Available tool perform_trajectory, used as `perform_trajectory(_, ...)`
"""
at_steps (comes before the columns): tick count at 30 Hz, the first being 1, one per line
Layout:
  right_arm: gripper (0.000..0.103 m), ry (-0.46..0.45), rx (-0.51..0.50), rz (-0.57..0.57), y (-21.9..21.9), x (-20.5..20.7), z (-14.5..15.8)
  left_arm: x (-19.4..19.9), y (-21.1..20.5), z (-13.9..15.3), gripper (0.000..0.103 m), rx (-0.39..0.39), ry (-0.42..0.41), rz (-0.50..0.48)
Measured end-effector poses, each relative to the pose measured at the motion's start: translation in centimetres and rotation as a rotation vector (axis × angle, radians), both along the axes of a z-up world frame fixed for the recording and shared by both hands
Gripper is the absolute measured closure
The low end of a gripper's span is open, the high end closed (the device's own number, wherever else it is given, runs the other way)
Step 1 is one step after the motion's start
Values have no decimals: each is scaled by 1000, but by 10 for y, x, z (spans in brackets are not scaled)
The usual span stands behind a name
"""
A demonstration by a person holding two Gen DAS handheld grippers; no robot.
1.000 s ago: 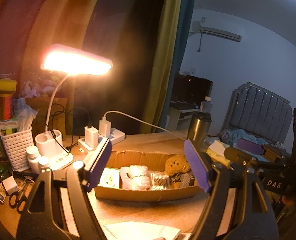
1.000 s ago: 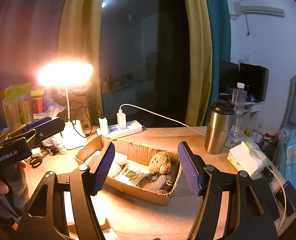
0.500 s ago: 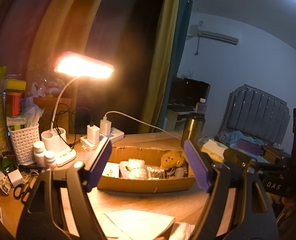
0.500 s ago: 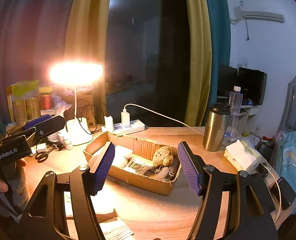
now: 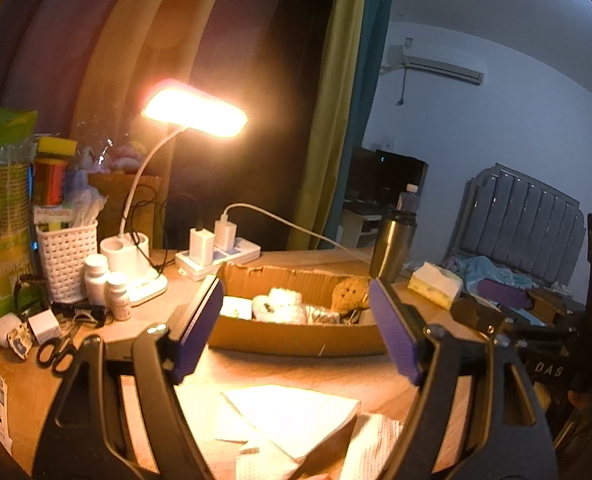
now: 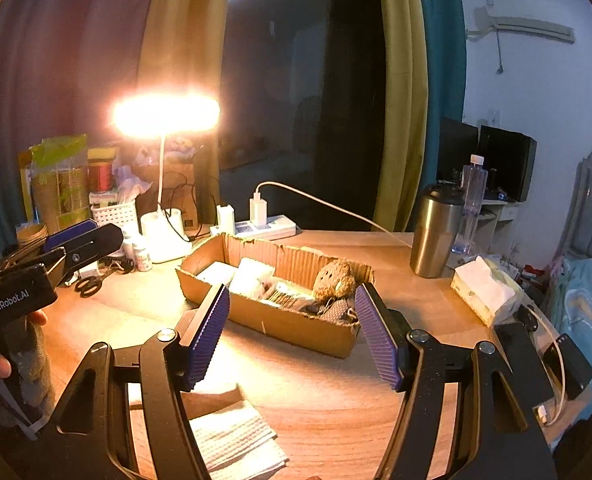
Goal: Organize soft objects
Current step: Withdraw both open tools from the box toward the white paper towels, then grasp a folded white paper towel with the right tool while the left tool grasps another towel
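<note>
- Fingers wide apart on your left gripper [image 5: 296,336] and right gripper [image 6: 291,332], nothing held.
- Folded cloths [image 5: 291,416] lie at desk's [image 6: 336,392] near edge; cardboard box [image 6: 279,320] mid-desk holds the plush toy [image 6: 334,280].
- Drop lower, pinch one cloth edge only.

Left gripper [image 5: 296,336] low over wooden desk [image 5: 296,372], purple pads wide apart, nothing between them. Beyond fingertips — shallow cardboard box [image 5: 296,336] holding brown plush toy [image 5: 350,293] at right end, white fluffy item [image 5: 281,300] mid-box. White folded cloth [image 5: 291,412] on desk below the jaws. Lit desk lamp [image 5: 193,114] left of box; steel tumbler [image 5: 392,244] behind box — upright.
</note>
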State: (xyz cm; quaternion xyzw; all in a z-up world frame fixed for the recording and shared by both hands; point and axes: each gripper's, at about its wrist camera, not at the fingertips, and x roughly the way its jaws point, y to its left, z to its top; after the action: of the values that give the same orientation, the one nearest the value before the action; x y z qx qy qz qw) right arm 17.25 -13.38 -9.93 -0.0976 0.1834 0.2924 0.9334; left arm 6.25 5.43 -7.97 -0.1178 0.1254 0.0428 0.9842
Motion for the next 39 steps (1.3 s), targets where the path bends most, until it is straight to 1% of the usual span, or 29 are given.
perform_trajectory(10,34,36,-14,9,5,-10,-18,-11,4,-15,27,-6,24,3)
perform_trajectory(15,34,68,-40,19,12,-12,-32,-16,6,-24,27,-22,36,14)
perform_trajectory(22,34,118,-63,30,17,-14,-54,-20,6,-39,27,-44,74,10)
perform_trajectory(31,34,190,-86,48,17,-18,-81,-20,5,-64,27,-52,152,13)
perform_trajectory(39,34,280,-153,95,28,-20,-114,-15,0,-80,27,-59,229,23)
